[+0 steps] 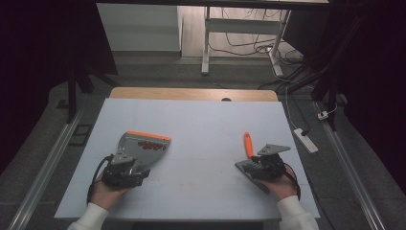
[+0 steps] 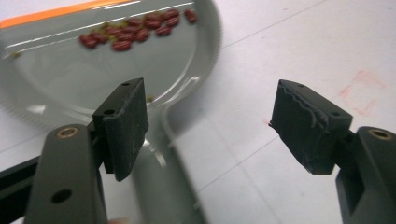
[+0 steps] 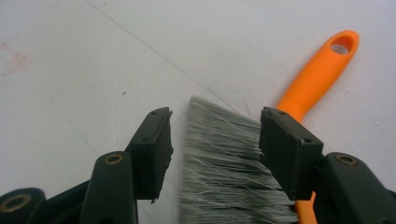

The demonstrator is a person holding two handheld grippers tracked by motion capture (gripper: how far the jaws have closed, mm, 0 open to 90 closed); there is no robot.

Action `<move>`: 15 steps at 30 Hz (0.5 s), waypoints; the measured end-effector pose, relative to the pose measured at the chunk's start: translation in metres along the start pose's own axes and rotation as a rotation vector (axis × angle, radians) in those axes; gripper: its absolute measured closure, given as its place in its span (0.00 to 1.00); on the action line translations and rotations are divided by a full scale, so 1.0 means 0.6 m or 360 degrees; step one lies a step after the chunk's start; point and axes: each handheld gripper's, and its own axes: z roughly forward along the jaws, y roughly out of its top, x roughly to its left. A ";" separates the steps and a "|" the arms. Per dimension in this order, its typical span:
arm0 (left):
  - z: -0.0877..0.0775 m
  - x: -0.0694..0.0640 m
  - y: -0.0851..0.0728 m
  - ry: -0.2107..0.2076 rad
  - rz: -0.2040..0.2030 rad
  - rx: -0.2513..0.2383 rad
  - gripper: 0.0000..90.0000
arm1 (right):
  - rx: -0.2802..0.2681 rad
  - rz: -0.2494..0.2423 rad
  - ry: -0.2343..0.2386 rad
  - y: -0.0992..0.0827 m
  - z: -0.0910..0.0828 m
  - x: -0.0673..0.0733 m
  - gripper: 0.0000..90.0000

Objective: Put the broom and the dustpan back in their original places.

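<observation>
Tongs of both hands are held apart: left tongs (image 2: 210, 126) astride the dustpan handle without pressing it, right tongs (image 3: 215, 154) open over the brush bristles. On the white matte tabletop (image 1: 201, 124) are seen the grey plastic dustpan (image 1: 141, 146), orange-lipped and rounded at its rear, the brush (image 3: 238, 177) with fine grey bristles and glossy orange handle, and small red beans (image 2: 135, 30). Beans could spill if the dustpan is tipped.
</observation>
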 end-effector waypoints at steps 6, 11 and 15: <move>0.015 -0.009 0.012 -0.0104 0.0085 0.0018 0.31 | -0.0016 -0.0028 0.0024 -0.006 -0.003 0.009 0.49; 0.025 -0.008 0.016 -0.0169 0.0111 0.0053 0.31 | -0.0017 -0.0063 0.0033 -0.009 -0.003 0.017 0.49; 0.027 -0.006 0.015 -0.0188 0.0110 0.0075 0.30 | -0.0029 -0.0084 0.0039 -0.009 -0.003 0.020 0.49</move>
